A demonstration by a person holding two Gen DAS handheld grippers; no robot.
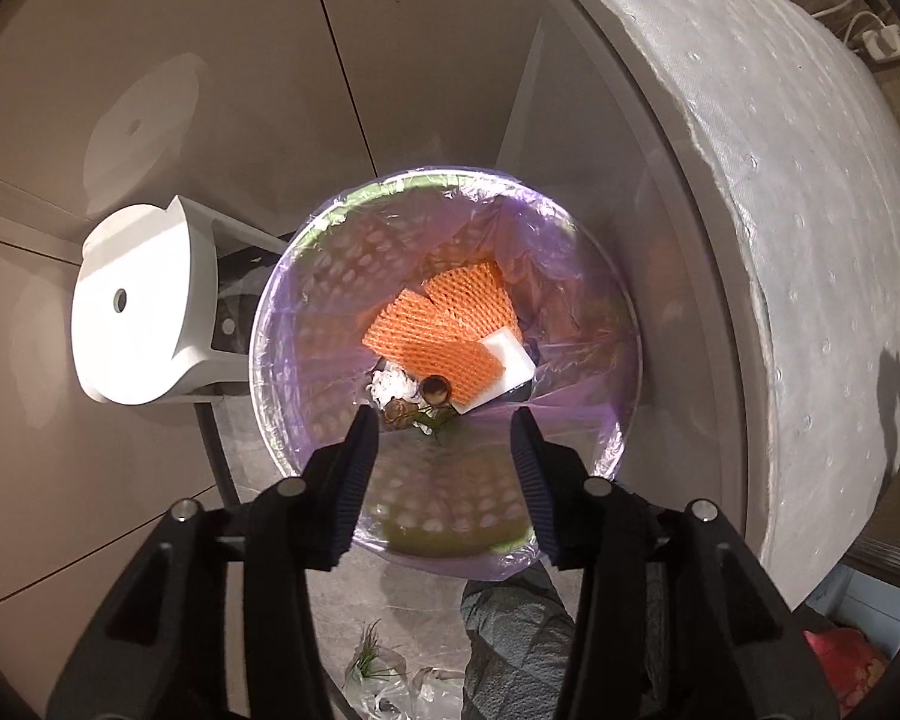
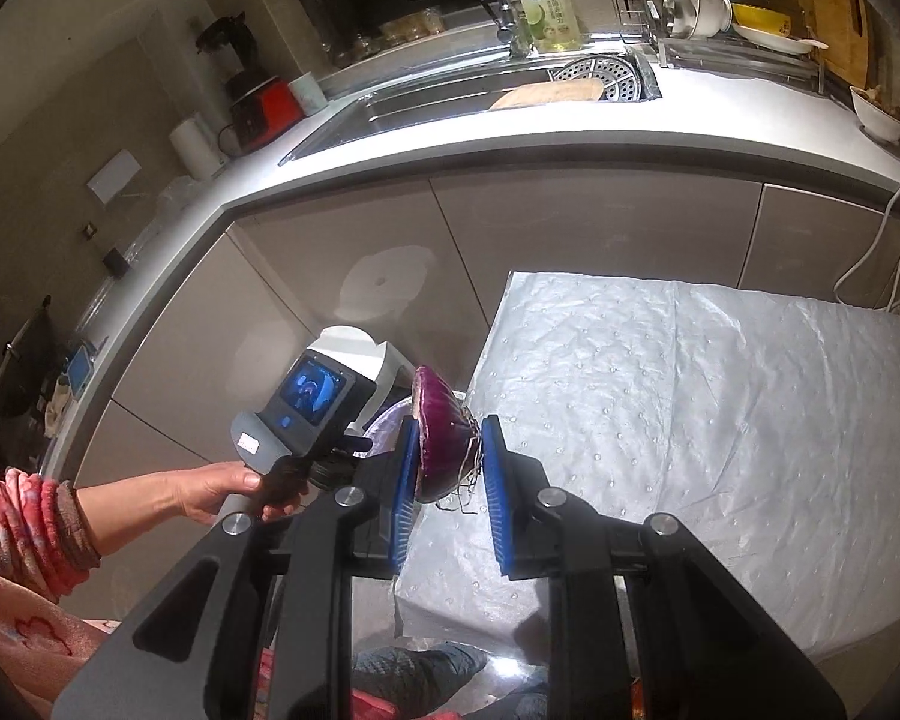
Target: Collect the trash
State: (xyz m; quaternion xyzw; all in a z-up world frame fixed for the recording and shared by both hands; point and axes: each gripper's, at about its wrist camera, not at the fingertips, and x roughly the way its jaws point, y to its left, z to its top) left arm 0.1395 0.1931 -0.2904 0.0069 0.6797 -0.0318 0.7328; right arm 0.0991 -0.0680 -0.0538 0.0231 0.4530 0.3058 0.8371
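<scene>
My left gripper (image 1: 443, 420) points straight down over a round trash bin (image 1: 627, 324) lined with a purple bag. It stands open with nothing between its fingers. In the bin lie orange foam nets (image 1: 438, 324), a white block (image 1: 504, 369), crumpled paper and bits of greens. My right gripper (image 2: 450, 427) is shut on half a red onion (image 2: 444, 444), root hairs hanging, held up beside the table's left edge. In the right wrist view a hand (image 2: 210, 492) holds the left gripper's body (image 2: 306, 408) over the bin.
A white stool (image 1: 138, 312) stands against the bin's left side. A table under a white dimpled sheet (image 2: 690, 420) rises on the bin's right. Greens and plastic scraps (image 1: 372, 660) lie on the floor. Beige cabinets and a counter with a sink (image 2: 480, 102) are behind.
</scene>
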